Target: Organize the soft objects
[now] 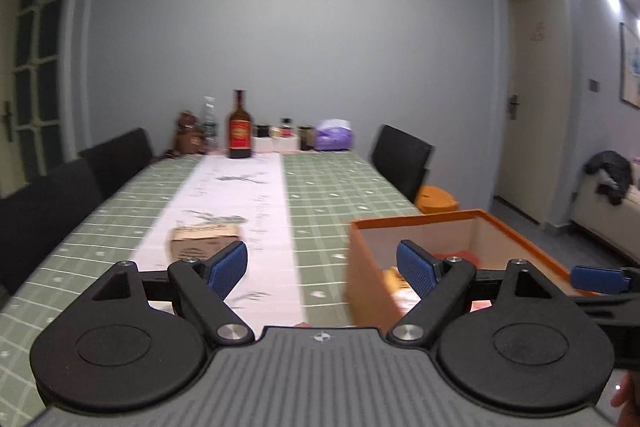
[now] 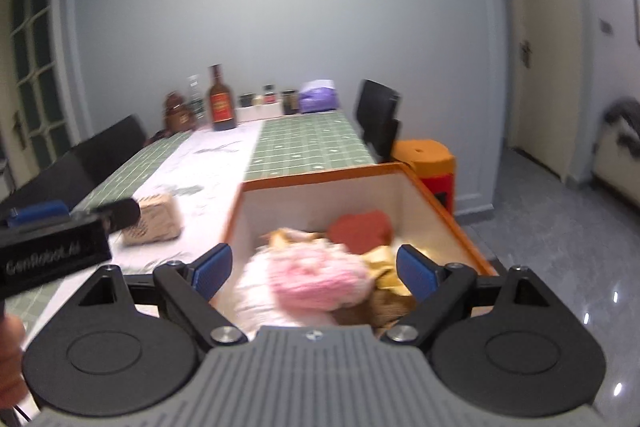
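Note:
An orange box [image 2: 436, 195] with a white inside stands on the table's right side; it also shows in the left wrist view [image 1: 368, 259]. In it lie a pink knitted soft item [image 2: 320, 279], a red cloth [image 2: 360, 231] and yellowish pieces [image 2: 380, 259]. My right gripper [image 2: 316, 269] is open and empty above the box's near end, the pink item between its blue pads. My left gripper [image 1: 322, 263] is open and empty, just left of the box, over the table. A tan soft packet [image 1: 204, 245] lies on the white runner beyond the left finger; it also shows in the right wrist view [image 2: 154, 221].
The table has a green checked cloth [image 1: 332, 187] with a white runner [image 1: 240, 195]. At its far end stand a brown bottle [image 1: 239, 129], a clear bottle, small jars and a purple bag [image 1: 335, 135]. Black chairs [image 1: 400, 159] flank it. An orange stool [image 2: 428, 163] is beside the table.

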Motion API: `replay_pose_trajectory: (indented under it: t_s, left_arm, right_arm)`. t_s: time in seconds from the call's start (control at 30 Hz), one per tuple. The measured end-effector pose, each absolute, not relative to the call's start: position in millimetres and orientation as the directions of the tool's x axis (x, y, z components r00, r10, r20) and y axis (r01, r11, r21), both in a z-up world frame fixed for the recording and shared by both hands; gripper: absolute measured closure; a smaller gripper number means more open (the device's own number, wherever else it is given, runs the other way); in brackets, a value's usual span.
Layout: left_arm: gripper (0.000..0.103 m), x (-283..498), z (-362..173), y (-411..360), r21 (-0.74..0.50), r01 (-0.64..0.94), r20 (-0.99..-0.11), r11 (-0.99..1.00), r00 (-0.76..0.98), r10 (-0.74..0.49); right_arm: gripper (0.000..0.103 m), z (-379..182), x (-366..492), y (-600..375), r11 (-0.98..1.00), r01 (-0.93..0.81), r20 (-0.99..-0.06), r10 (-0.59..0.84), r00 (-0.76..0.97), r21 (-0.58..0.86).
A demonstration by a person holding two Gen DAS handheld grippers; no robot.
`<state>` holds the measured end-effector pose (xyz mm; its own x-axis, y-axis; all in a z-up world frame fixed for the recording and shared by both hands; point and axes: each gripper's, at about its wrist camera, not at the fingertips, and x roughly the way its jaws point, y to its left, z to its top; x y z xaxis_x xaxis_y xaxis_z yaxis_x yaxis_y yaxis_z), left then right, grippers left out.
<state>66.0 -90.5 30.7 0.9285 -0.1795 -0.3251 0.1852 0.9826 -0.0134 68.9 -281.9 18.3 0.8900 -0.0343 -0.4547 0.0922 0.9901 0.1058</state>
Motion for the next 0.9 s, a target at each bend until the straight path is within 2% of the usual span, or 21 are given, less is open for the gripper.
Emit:
replay_pose_trajectory:
  t_s: [0.23, 0.53, 0.9]
  left_arm:
    - [0.004, 58, 26, -55, -0.018, 0.098, -0.326, 0.995, 0.94, -0.098]
    - [0.004, 54, 14, -27, -0.02, 0.038, -0.353, 0.999, 0.935, -0.043]
    - [0.003, 54, 6, -24, -0.009, 0.042, -0.375, 0.999, 0.926, -0.042]
  right_arm:
    - [0.015, 10, 66, -227, 1.0, -0.009, -0.432, 0.01, 0.902, 0.005]
    - [0.014, -1, 70, -187, 0.995, -0.095, -0.415, 0.091, 0.905, 0.012]
    - [0.014, -5, 69, -186, 0.994, -0.106, -0.425, 0.102, 0.899, 0.015]
